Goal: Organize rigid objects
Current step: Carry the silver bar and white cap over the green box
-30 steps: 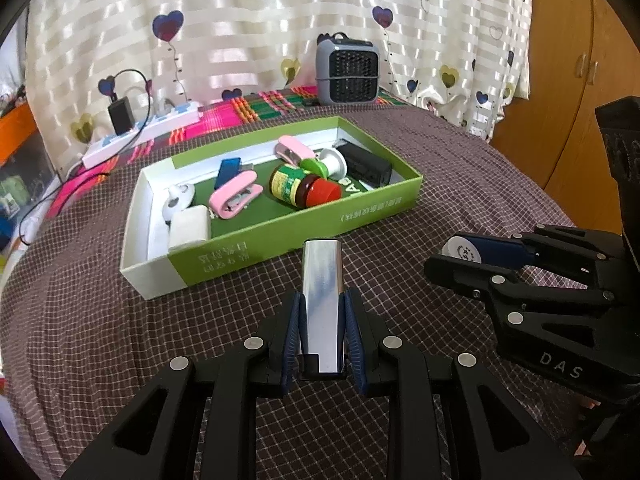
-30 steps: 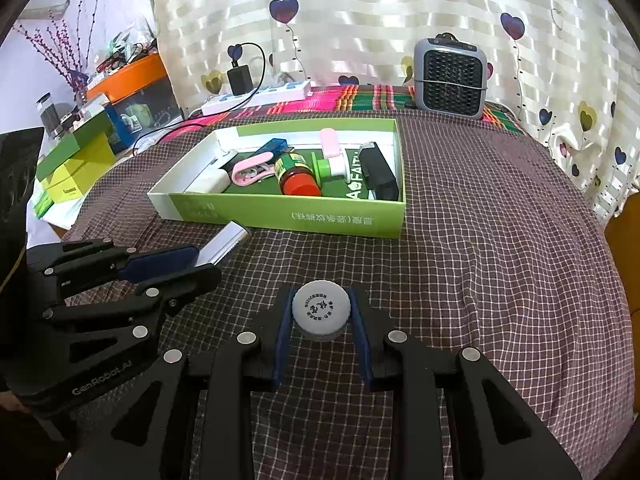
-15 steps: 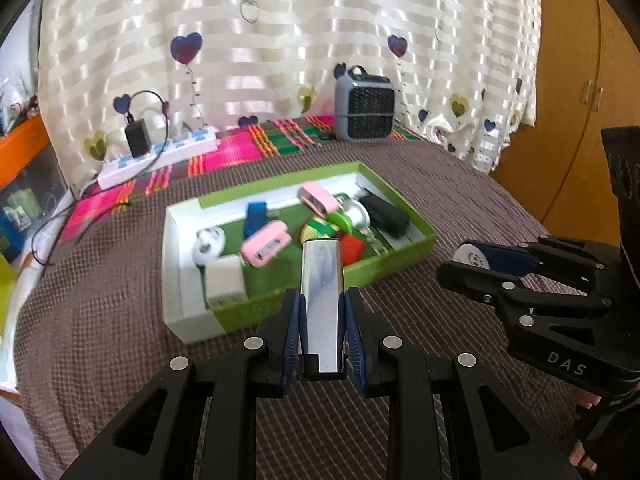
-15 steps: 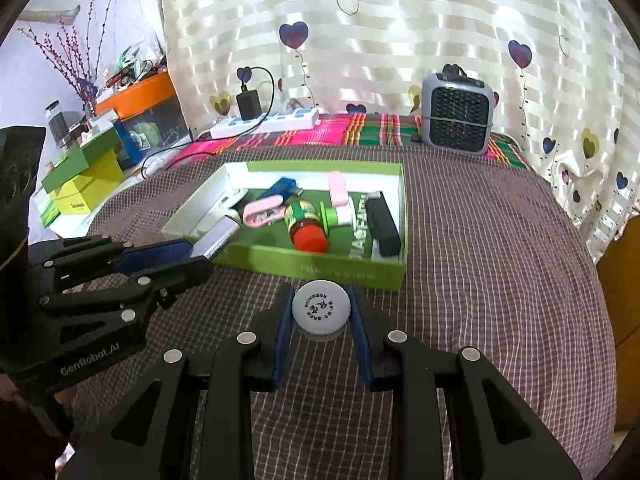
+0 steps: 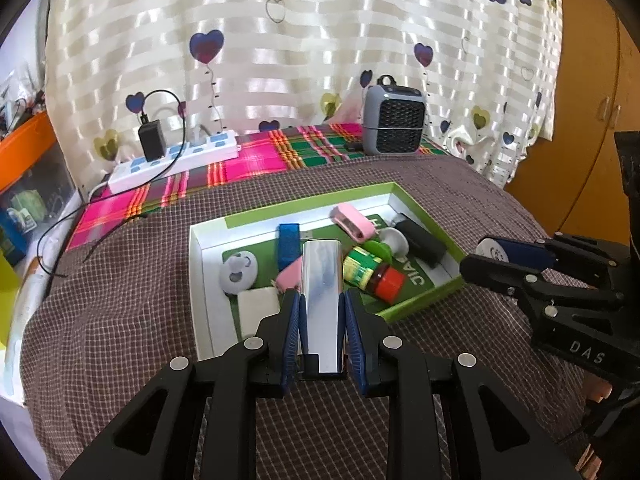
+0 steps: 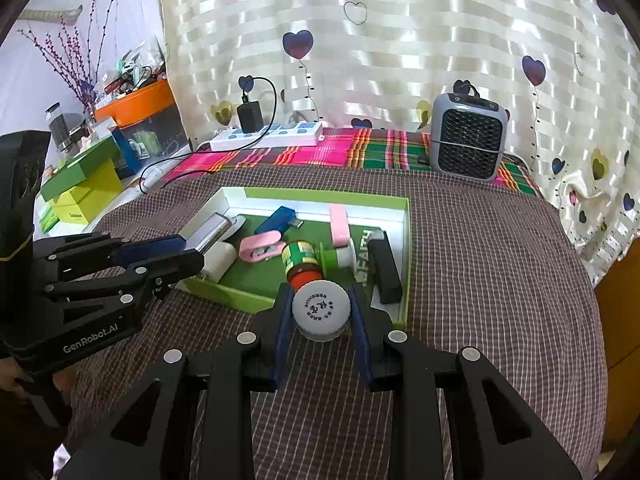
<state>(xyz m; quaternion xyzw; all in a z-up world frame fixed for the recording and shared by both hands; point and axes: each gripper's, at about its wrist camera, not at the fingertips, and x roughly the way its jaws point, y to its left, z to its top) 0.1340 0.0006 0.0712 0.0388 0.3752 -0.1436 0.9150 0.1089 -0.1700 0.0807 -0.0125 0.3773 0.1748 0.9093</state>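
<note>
We've got both tools loaded. L gripper (image 5: 322, 312) clamps a flat, shiny silver metal bar (image 5: 321, 284), blue pads pressed on both long sides, far end sticking fwd over the near-left part of the shallow green cardboard box w/ white inner walls (image 6: 407, 240). R gripper (image 6: 320, 314) grips a small white round-capped bottle (image 6: 320, 308), cap facing the cam, poised at the box's near edge.

Box sits on the brown checked cloth (image 6: 480, 280) and is crowded: green jar w/ red lid (image 6: 303, 261) lying on its side mid-box, pink clip (image 6: 260, 247), blue USB stick (image 6: 276, 216), pink flat piece (image 6: 338, 225), black block (image 6: 384, 266) along the right wall, white square adapter (image 5: 259, 305) and round white-grey piece (image 5: 238, 271) at left.

Step in hand, as we judge: carry both items in over the rim, set down.

How to do it well:
- Clear the near wall before lowering; don't clip the rim.
- Pick free floor. For the bar, little bare space shows; lay it flat, parallel to neighbours.
- Bottle: gap betw. red-lid jar and black block looks tight; the jar may roll if nudged.
- Keep the 2 tools apart; stagger the drops.
- Open only once the item rests.
</note>
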